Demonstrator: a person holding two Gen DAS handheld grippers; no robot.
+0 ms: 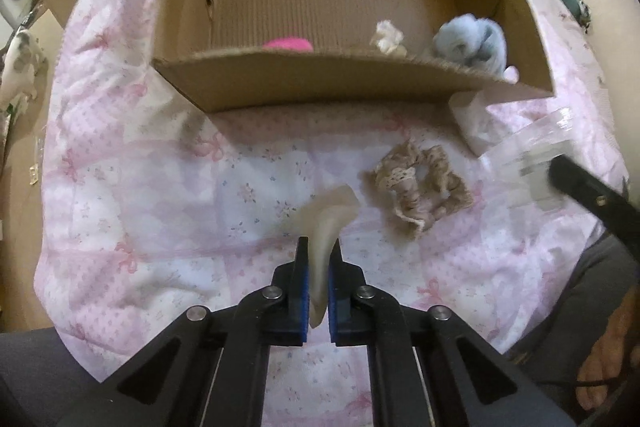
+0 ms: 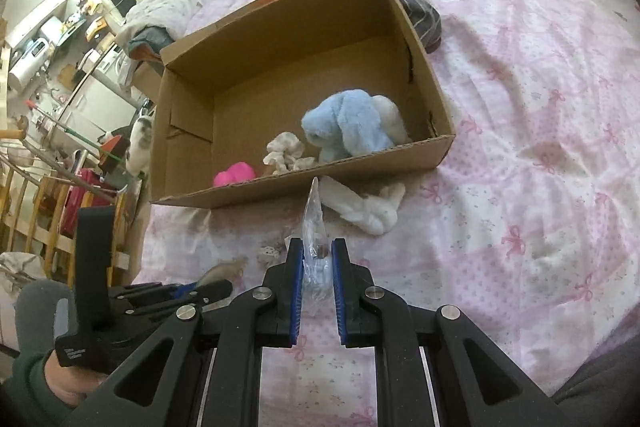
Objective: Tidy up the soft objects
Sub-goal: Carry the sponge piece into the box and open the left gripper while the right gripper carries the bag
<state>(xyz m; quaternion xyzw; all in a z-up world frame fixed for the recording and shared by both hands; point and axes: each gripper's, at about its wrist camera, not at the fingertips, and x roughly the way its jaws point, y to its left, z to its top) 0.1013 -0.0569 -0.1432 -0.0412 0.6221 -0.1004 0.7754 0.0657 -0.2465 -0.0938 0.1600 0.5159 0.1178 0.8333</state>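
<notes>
An open cardboard box [image 1: 360,83] [image 2: 304,191] lies on a pink quilt. Inside it are a blue plush toy [image 1: 472,45] [image 2: 344,125], a small white cloth item [image 1: 388,37] [image 2: 286,151] and a pink item [image 1: 288,45] [image 2: 234,174]. My left gripper [image 1: 319,245] is shut on a beige soft piece [image 1: 330,215], held above the quilt in front of the box. My right gripper [image 2: 316,247] is shut on a clear plastic bag [image 2: 314,227] [image 1: 532,155]. A beige lace scrunchie [image 1: 418,183] lies on the quilt to the right of the left gripper. A white cloth [image 2: 374,209] [image 1: 474,125] lies just outside the box's front wall.
The pink bow-print quilt [image 1: 160,187] [image 2: 540,147] covers the bed. A dark striped item [image 2: 420,13] lies behind the box. A cluttered room with wooden railing [image 2: 40,195] lies to the left of the bed. The person's legs [image 1: 592,267] are at the near edge.
</notes>
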